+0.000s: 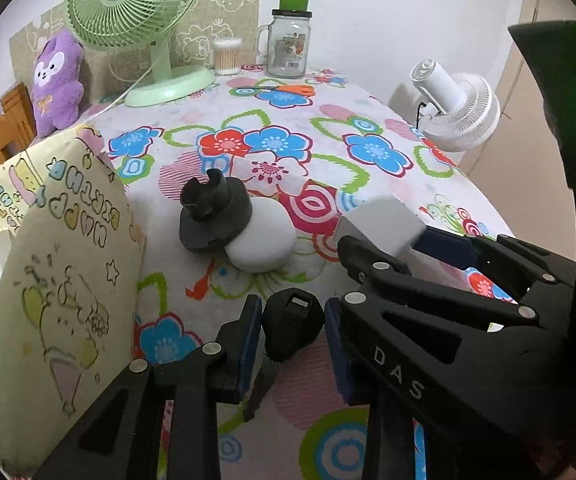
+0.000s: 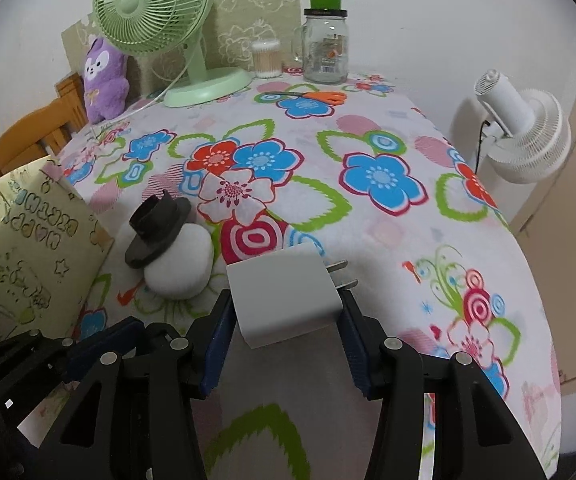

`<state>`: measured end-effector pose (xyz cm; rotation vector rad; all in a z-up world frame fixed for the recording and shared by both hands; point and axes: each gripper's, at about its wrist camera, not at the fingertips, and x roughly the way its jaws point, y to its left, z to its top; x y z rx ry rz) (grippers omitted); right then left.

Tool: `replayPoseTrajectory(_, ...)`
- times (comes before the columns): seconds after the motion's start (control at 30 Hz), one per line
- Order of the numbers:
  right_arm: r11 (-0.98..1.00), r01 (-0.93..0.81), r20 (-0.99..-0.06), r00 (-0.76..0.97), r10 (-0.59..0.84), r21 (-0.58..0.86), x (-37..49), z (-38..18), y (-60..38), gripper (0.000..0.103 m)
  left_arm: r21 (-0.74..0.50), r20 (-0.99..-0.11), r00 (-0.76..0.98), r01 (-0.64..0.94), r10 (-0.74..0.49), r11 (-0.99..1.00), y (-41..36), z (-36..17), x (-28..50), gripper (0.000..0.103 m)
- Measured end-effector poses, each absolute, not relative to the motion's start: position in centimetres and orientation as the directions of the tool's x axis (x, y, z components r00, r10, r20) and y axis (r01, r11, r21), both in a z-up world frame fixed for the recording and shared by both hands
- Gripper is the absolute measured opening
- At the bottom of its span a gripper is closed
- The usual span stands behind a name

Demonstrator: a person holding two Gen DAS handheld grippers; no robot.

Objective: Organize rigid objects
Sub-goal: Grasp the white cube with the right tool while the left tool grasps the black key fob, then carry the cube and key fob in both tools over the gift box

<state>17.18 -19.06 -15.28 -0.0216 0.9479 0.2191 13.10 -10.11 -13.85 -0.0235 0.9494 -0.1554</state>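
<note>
My left gripper [image 1: 290, 336] is shut on the black head of a key [image 1: 293, 326]; the key's blade hangs down toward the flowered tablecloth [image 1: 288, 152]. My right gripper [image 2: 286, 320] is shut on a white plug-in charger [image 2: 284, 296], its blue pads pressing both sides and its two prongs pointing right. In the left wrist view the charger [image 1: 384, 224] sits just right of the key. A black hat-shaped part [image 1: 214, 212] leans on a white round puck [image 1: 260, 240] ahead of both grippers. A yellow cartoon gift bag [image 1: 60, 260] stands at the left.
At the back of the table stand a green fan [image 2: 160, 12], a cotton-swab tub [image 2: 266, 58] and a glass jar [image 2: 325, 48] with a green cap. Orange scissors [image 2: 320, 97] lie near them. A purple plush [image 2: 102, 80], a wooden chair [image 2: 32, 136] and a white fan [image 2: 528, 136] flank the table.
</note>
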Motion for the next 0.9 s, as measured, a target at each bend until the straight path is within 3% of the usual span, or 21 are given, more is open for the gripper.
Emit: replayPoseTrajectory(0.9,0.99,-0.137,-0.751,0.65,0.119,0.039,10.3,-8.9,-19.8,0.054,-0.047,-0.755,0.639,0.176,-0.15,0.983,-11.0,-8.6,7.6,0.032)
